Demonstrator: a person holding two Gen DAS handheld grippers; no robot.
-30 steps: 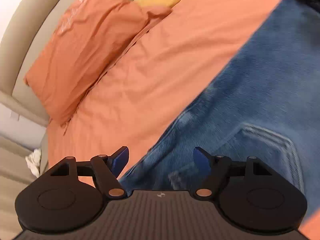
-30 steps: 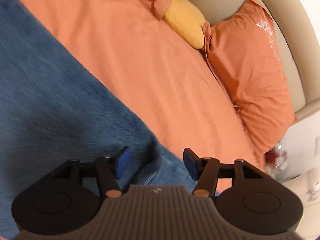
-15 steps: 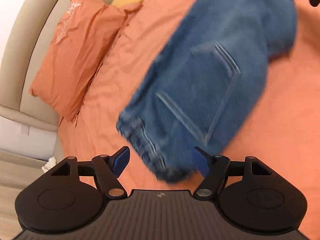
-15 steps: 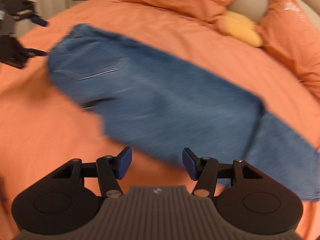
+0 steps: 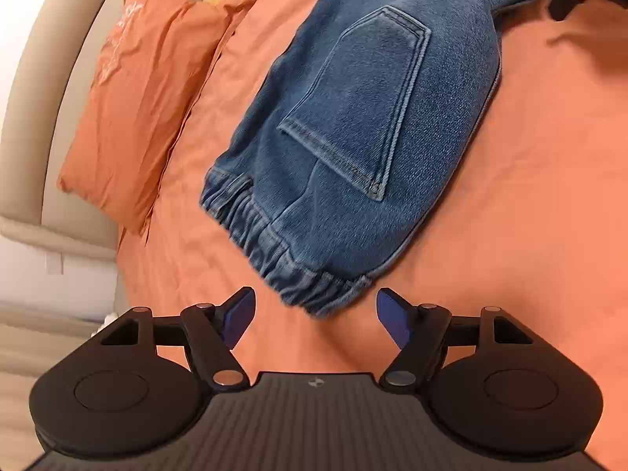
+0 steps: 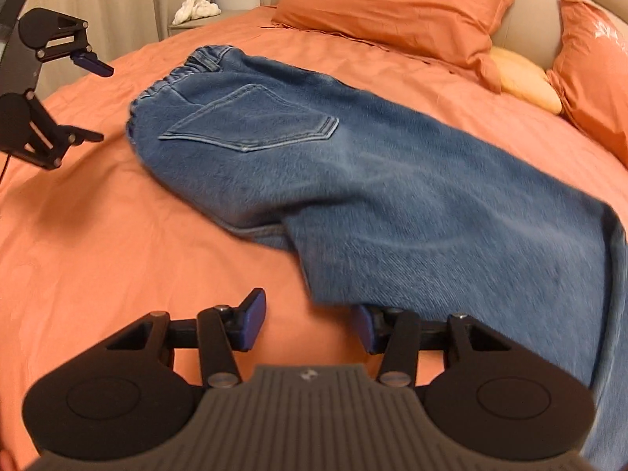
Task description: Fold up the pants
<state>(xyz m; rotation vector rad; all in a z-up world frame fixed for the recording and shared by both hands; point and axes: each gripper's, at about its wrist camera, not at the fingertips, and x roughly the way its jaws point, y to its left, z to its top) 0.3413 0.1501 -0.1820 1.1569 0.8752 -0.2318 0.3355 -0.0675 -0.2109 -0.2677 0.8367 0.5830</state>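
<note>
Pants [image 6: 353,180] lie across the bed [image 6: 117,235], pillows [image 6: 392,4] behind, waistband seemingly nearest the left tongs [image 5: 314,318]

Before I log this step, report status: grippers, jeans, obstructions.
Left gripper open, empty. Right gripper open, empty. Jeans flat on bed, pocket up. Nothing blocking.

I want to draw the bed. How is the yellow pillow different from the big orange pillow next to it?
The yellow pillow is smaller, rounded and plain; the orange pillow is bigger, flat and rectangular, with a pale pattern near its top. The yellow pillow is tucked partly behind the orange pillow's corner. Both lie at the head of the bed, away from the jeans.
</note>
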